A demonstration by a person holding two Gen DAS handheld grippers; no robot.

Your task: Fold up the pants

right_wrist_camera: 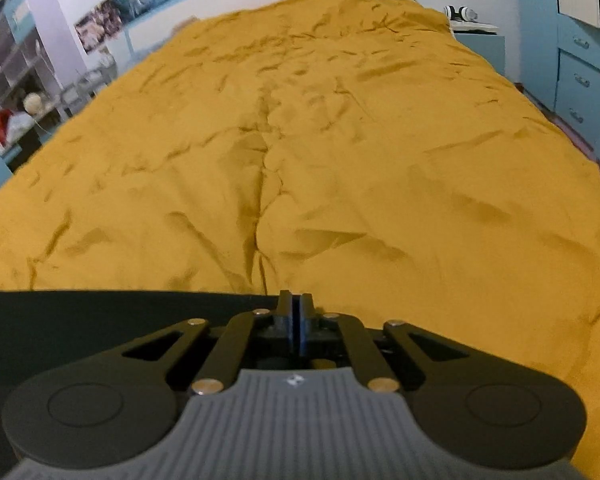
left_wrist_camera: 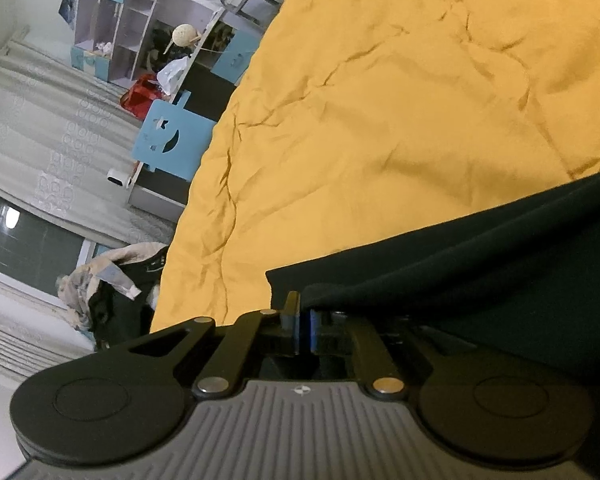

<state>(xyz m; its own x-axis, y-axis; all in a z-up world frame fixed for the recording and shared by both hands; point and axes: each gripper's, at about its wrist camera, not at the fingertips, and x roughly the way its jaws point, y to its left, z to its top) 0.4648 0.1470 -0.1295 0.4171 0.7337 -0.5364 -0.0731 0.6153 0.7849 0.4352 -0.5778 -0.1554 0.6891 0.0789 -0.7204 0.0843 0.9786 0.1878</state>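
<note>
The pants are dark, near-black cloth. In the left wrist view the pants (left_wrist_camera: 480, 256) stretch from the gripper out to the right over the yellow bedspread (left_wrist_camera: 380, 100). My left gripper (left_wrist_camera: 303, 314) is shut on a corner of the pants. In the right wrist view the pants (right_wrist_camera: 100, 312) lie as a flat dark band at the lower left, on the yellow bedspread (right_wrist_camera: 320, 160). My right gripper (right_wrist_camera: 296, 308) is shut at the right end of that band, pinching the pants' edge. Most of the cloth is hidden under both grippers.
The bed fills both views. Left of it stand a blue chair (left_wrist_camera: 172, 140), shelves (left_wrist_camera: 132, 28) and a pile of clothes (left_wrist_camera: 112, 288). Blue drawers (right_wrist_camera: 580, 76) and a small blue table (right_wrist_camera: 480, 40) stand at the bed's right.
</note>
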